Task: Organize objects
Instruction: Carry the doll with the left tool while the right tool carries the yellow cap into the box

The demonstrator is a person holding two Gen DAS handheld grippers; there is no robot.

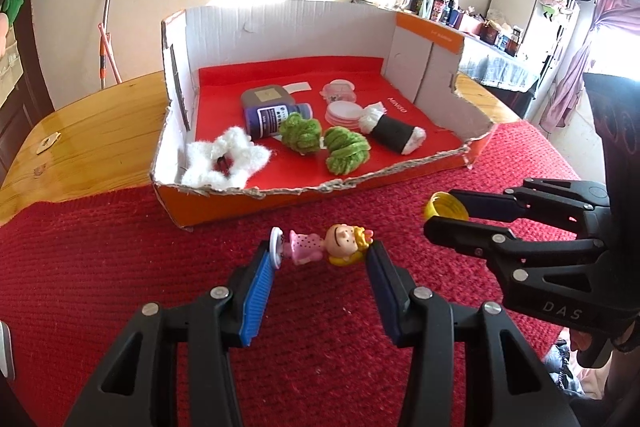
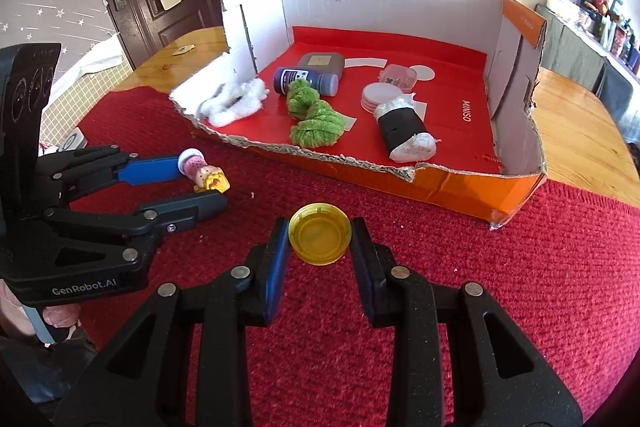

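A small doll figure (image 1: pixel 310 247) in a pink dress with a yellow crown lies sideways between the pads of my left gripper (image 1: pixel 320 251), which is shut on it just over the red knit cloth (image 1: pixel 120 287). The right wrist view shows the same figure (image 2: pixel 200 171) and left gripper (image 2: pixel 203 182) at the left. My right gripper (image 2: pixel 320 239) is shut on a yellow plastic cap (image 2: pixel 320 237), its hollow side up. In the left wrist view that cap (image 1: pixel 438 205) sits at the tips of the right gripper (image 1: pixel 440 211). Both grippers are just in front of the torn cardboard box (image 1: pixel 248 193).
The orange box (image 2: pixel 448 187) has a red floor and holds a white fluffy star (image 1: pixel 224 159), two green fuzzy bundles (image 1: pixel 344 151), a purple bottle (image 1: pixel 272 117), round white pads (image 1: pixel 344 113) and a black roll (image 1: pixel 392 133). Bare wooden table (image 1: pixel 80 123) lies left and right of the cloth.
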